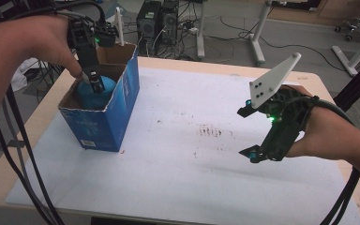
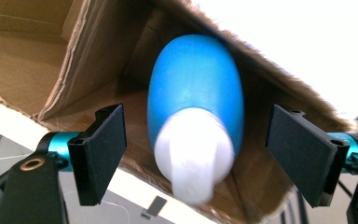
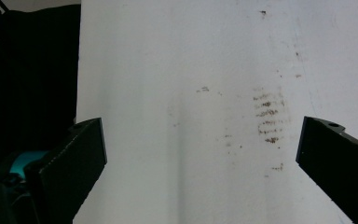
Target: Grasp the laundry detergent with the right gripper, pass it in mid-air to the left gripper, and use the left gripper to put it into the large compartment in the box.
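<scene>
Your left gripper (image 2: pixel 193 154) hangs over the blue bottle (image 2: pixel 196 93) in the box (image 1: pixel 122 101).
Jaws parted, pads clear of its white cap (image 2: pixel 193 158); bottle base hidden.

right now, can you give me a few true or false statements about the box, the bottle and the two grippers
1. The blue bottle lies inside the cardboard box. True.
2. The left gripper is clamped on the bottle. False: its pads stand apart on either side of the white cap, not pressing on it.
3. The right gripper holds a cup. False: its jaws are open over the white sheet, with nothing between them.
4. The box stands at the left of the table in the high view. True.
5. The white sheet is spotless. False: it bears brownish smudges.
</scene>
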`<act>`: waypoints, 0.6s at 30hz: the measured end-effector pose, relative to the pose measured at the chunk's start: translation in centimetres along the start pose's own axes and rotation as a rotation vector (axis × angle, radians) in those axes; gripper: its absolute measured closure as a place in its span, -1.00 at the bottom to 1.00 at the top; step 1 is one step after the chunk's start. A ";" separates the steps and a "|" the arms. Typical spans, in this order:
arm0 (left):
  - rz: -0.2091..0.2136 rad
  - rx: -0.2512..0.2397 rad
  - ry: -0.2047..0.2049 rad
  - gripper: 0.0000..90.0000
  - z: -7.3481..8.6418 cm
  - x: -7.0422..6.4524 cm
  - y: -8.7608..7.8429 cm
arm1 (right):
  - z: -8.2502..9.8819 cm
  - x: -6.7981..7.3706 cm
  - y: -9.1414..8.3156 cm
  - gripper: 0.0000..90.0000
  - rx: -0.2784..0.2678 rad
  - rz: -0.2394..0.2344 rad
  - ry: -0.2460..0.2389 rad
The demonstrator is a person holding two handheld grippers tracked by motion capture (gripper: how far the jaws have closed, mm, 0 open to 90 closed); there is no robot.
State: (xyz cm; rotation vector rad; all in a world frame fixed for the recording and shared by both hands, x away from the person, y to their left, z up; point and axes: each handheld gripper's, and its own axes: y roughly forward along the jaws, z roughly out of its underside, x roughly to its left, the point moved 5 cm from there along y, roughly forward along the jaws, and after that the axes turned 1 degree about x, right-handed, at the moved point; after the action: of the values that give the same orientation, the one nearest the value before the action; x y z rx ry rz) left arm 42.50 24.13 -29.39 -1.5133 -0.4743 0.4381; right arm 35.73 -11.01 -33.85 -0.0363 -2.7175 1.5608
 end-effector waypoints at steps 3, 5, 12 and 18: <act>0.003 -0.008 0.004 -0.59 -0.2 -0.3 -0.8 | 0.1 -0.2 -0.2 -0.98 0.003 -0.004 0.004; -0.001 -0.009 0.027 -0.60 -0.5 -1.0 -2.0 | 0.4 -0.4 -0.6 -0.98 0.023 -0.006 0.017; 0.015 -0.031 0.097 -0.66 -2.0 -3.3 -4.4 | 1.0 -1.4 -1.3 -0.98 0.048 -0.020 0.033; 0.013 -0.031 0.169 -0.82 -3.6 -5.3 -5.0 | 1.1 -1.9 -1.8 -0.98 0.083 -0.031 0.030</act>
State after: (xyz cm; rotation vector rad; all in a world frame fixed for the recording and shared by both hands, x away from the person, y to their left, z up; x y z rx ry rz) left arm 39.94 18.11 -24.53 -1.5693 -0.3404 0.3109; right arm 37.56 -12.89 -32.84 -0.0165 -2.6151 1.6482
